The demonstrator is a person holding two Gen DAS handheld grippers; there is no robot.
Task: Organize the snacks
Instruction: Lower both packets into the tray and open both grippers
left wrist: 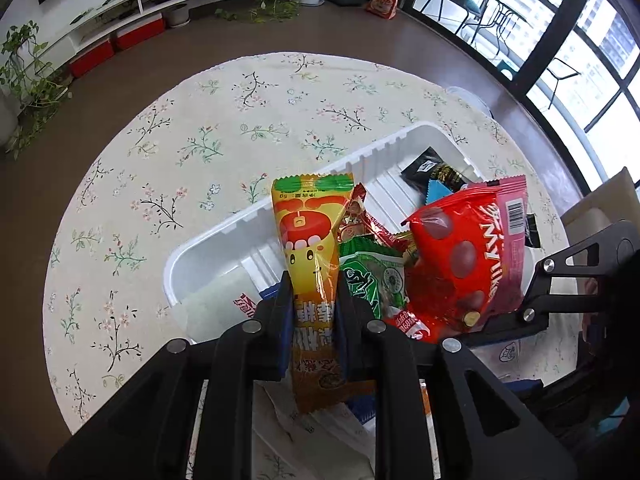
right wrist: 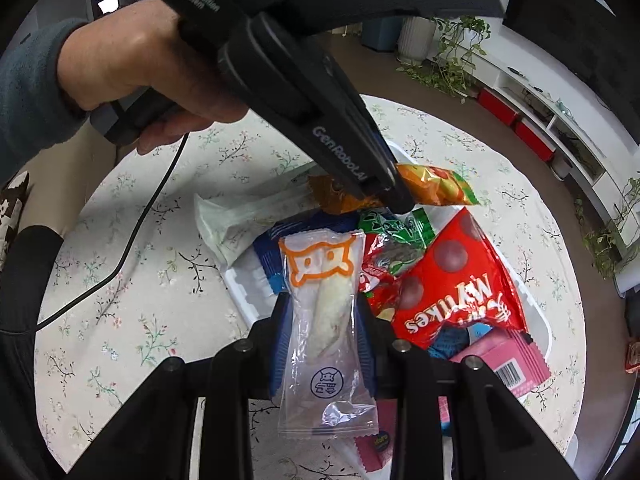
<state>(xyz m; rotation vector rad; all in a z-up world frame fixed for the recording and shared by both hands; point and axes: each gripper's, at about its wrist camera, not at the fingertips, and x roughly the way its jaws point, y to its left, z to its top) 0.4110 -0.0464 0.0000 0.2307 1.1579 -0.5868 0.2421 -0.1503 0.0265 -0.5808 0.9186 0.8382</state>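
The left gripper point(left wrist: 314, 300) is clamped on a yellow packet point(left wrist: 308, 248) held over the white tray point(left wrist: 212, 248), whose far end points to about 1 o'clock in the left view. The right gripper point(right wrist: 322, 320) pinches a clear packet point(right wrist: 324, 320) above the same tray point(right wrist: 240, 284). A red bag point(left wrist: 460, 264) lies in the tray at 3 o'clock of the yellow packet, with a green packet point(left wrist: 372, 276) between them.

The tablecloth point(left wrist: 168, 152) is matt printed cloth. The white tray point(left wrist: 208, 248) is smooth plastic. The red bag point(left wrist: 460, 256) and yellow packet point(left wrist: 308, 240) are glossy, crinkled foil; the clear wrapper point(right wrist: 324, 332) is shiny film. The grippers are matt black plastic.
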